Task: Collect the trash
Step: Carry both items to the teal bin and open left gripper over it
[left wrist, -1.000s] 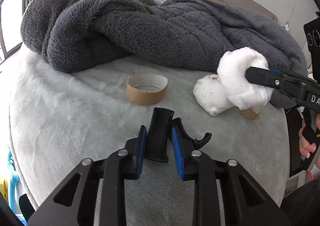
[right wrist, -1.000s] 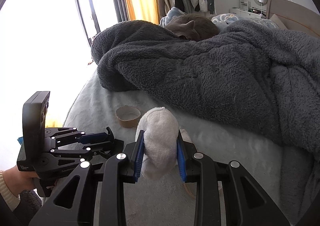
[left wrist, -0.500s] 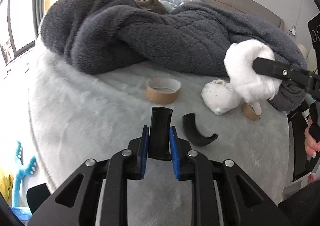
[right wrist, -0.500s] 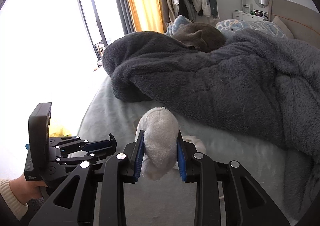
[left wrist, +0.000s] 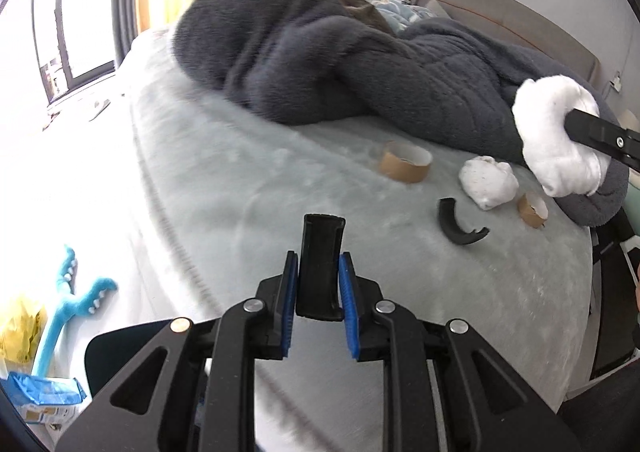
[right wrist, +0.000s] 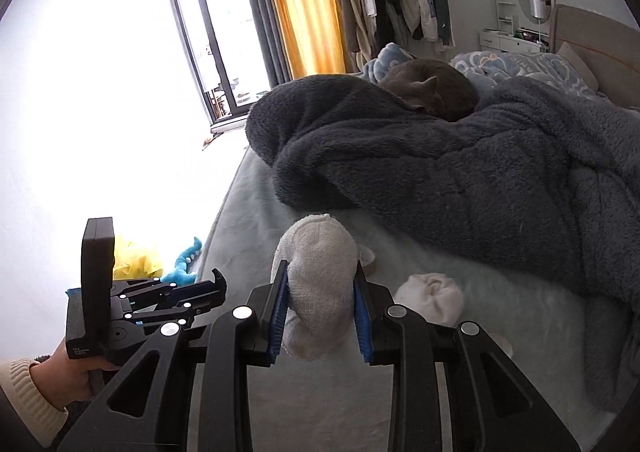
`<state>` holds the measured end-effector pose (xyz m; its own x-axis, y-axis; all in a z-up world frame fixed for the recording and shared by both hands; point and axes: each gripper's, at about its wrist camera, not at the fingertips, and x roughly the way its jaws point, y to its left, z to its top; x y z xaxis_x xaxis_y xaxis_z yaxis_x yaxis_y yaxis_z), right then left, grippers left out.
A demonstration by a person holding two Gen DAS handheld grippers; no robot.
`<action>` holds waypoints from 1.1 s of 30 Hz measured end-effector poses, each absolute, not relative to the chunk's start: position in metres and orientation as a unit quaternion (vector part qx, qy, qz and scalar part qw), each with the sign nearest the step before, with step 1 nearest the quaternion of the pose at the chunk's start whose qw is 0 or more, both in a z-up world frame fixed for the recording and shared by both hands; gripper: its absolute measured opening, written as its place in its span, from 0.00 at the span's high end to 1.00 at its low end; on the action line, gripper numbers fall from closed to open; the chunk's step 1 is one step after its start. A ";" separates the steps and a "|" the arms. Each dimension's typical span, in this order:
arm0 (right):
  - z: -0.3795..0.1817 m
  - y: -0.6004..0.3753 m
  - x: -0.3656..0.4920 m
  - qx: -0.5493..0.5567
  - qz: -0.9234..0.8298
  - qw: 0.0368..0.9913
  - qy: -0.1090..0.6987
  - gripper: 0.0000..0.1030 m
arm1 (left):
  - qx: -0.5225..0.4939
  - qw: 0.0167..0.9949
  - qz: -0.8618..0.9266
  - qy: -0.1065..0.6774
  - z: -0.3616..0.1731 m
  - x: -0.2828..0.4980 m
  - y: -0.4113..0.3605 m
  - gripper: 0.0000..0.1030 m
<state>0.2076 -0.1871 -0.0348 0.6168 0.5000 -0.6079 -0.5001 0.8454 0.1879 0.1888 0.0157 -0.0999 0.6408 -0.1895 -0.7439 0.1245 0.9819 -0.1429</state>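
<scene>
1. Trash lies scattered on the pale grey bed cover [left wrist: 280, 180], in front of a heaped dark fleece blanket [left wrist: 328, 68]. Two pieces are already lifted clear of the bed, one in each gripper.
2. Far left, off the bed: a blue toy [left wrist: 68, 304] and a yellow bag [left wrist: 16, 328] on the floor. No bin in view.
3. Left gripper [left wrist: 319, 288] is clenched on a black plastic piece [left wrist: 321, 252], pads pressing its two long sides, piece standing upright. Judged stiff and light; smooth faces could slip, so the grip across the narrow width looks sound.
4. Next right, on the cover: a wide cardboard tape core [left wrist: 405, 167]. Likely light and crushable; take it across the wall or by the rim, gently.
5. Curved black fragment [left wrist: 456, 226] lies flat, near the core. Thin and low on plush fabric, so probably awkward; pinch its thicker end.
6. White crumpled wad [left wrist: 488, 182], with a smaller cardboard core [left wrist: 532, 209] just beside it. The wad is soft and will take a grip anywhere.
7. Right gripper [right wrist: 320, 312] is clamped on a white cloth wad [right wrist: 318, 284], which bulges above and below the pads. Soft, light, compressible; a slip seems unlikely.
</scene>
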 end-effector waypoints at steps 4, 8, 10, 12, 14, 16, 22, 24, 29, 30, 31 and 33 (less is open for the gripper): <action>-0.035 -0.168 0.199 -0.009 0.287 0.895 0.342 0.71 | -0.039 0.903 -0.068 0.423 -0.103 0.181 0.035 0.78; -0.032 -0.144 0.191 -0.015 0.301 0.890 0.342 0.71 | -0.049 0.900 -0.046 0.431 -0.108 0.174 0.058 0.78; -0.031 -0.133 0.188 -0.016 0.310 0.887 0.341 0.71 | -0.056 0.897 -0.035 0.436 -0.113 0.171 0.071 0.78; -0.028 -0.119 0.184 -0.019 0.319 0.884 0.341 0.71 | -0.063 0.894 -0.025 0.443 -0.117 0.168 0.083 0.78; -0.028 -0.108 0.182 -0.021 0.327 0.881 0.340 0.71 | -0.066 0.893 -0.018 0.445 -0.120 0.164 0.095 0.78; -0.026 -0.096 0.181 -0.021 0.335 0.878 0.341 0.71 | -0.072 0.889 -0.009 0.452 -0.127 0.159 0.107 0.78; -0.030 -0.060 0.178 -0.014 0.362 0.864 0.350 0.71 | -0.093 0.860 0.024 0.501 -0.160 0.148 0.142 0.78; -0.033 -0.046 0.177 -0.022 0.367 0.860 0.354 0.71 | -0.099 0.853 0.027 0.512 -0.169 0.143 0.151 0.78; -0.045 -0.010 0.175 -0.037 0.382 0.847 0.367 0.71 | -0.110 0.837 0.033 0.536 -0.189 0.131 0.171 0.78; -0.047 -0.002 0.174 -0.039 0.385 0.844 0.370 0.71 | -0.113 0.834 0.034 0.540 -0.192 0.129 0.175 0.78; -0.049 0.002 0.173 -0.040 0.388 0.842 0.371 0.71 | -0.116 0.831 0.037 0.543 -0.196 0.126 0.179 0.78; -0.052 0.014 0.175 -0.044 0.395 0.837 0.376 0.71 | -0.122 0.825 0.042 0.550 -0.203 0.123 0.187 0.78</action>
